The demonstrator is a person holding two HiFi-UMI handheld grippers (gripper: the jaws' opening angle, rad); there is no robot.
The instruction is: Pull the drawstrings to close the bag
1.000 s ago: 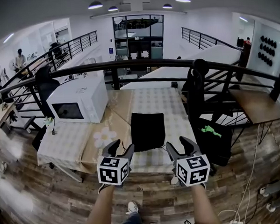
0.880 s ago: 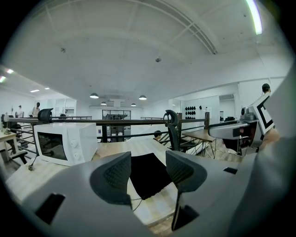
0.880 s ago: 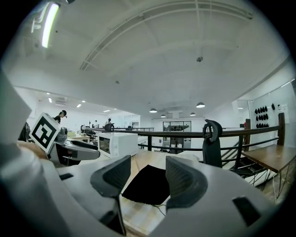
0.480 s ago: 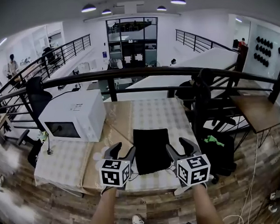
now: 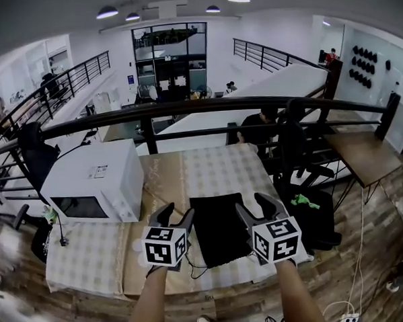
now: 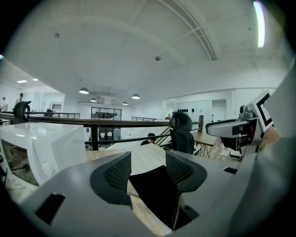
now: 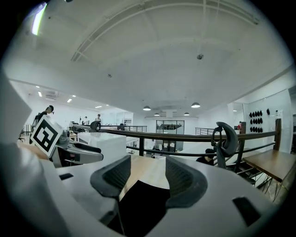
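Observation:
A black drawstring bag [image 5: 220, 227] lies flat on the checked tablecloth [image 5: 215, 168], with thin black cords [image 5: 193, 266] trailing off its near left corner. My left gripper [image 5: 173, 216] hovers just left of the bag, jaws open and empty. My right gripper [image 5: 252, 208] hovers at the bag's right edge, also open and empty. In the left gripper view the bag [image 6: 155, 194] shows between and below the fingers [image 6: 112, 176]. The right gripper view shows the bag [image 7: 138, 203] under its fingers [image 7: 181, 178]. Neither gripper touches the bag.
A white microwave [image 5: 93, 180] stands on the table's left part. A black railing [image 5: 205, 107] runs behind the table. A black office chair [image 5: 302, 178] stands to the right, and a brown side table [image 5: 363, 156] further right. Wooden floor lies below.
The view has moved closer to the table. Both grippers now sit beside the bag's near end rather than in front of the table edge. Jaws stay open.

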